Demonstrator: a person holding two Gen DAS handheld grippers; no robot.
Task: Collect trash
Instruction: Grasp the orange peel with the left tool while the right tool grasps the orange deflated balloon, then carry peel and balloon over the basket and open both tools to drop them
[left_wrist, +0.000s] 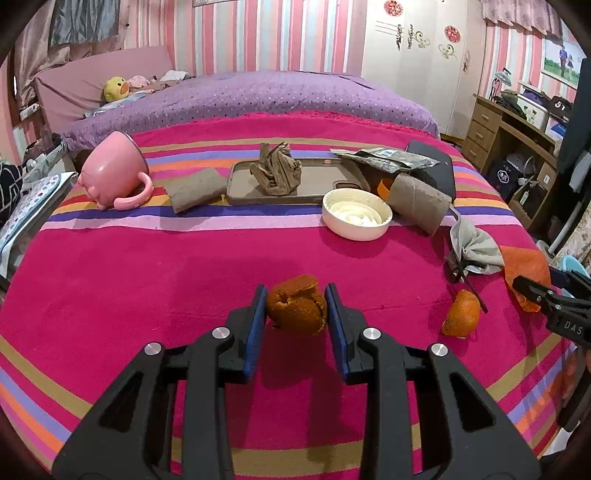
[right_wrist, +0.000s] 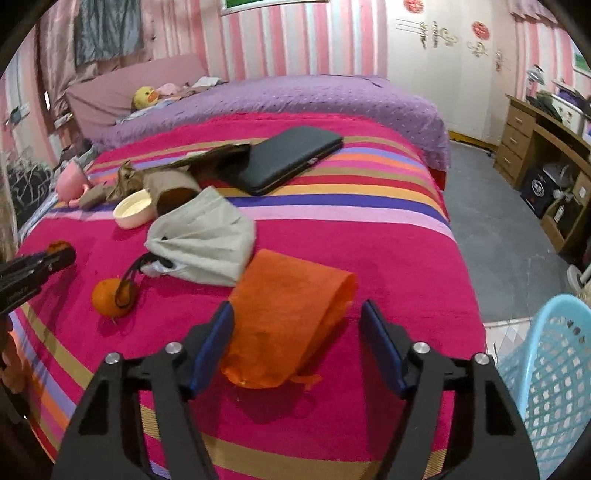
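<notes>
My left gripper (left_wrist: 296, 308) has its blue pads on both sides of a brown-orange piece of orange peel (left_wrist: 297, 304), shut on it just above the striped blanket. A second orange peel (left_wrist: 461, 314) lies to its right; it also shows in the right wrist view (right_wrist: 109, 297). My right gripper (right_wrist: 297, 332) is open, its fingers either side of an orange paper bag (right_wrist: 288, 317) lying on the blanket, pads not touching it. A cardboard tube (left_wrist: 417, 203), a flattened tube (left_wrist: 194, 188), crumpled brown paper (left_wrist: 277, 170) and a foil wrapper (left_wrist: 384, 157) lie further back.
A pink mug (left_wrist: 112, 170) lies tipped at the left. A white bowl (left_wrist: 356, 212), a phone case (left_wrist: 325, 181), a grey drawstring pouch (right_wrist: 207, 240) and a black case (right_wrist: 284, 157) sit on the bed. A light blue basket (right_wrist: 550, 369) stands by the bed's right edge.
</notes>
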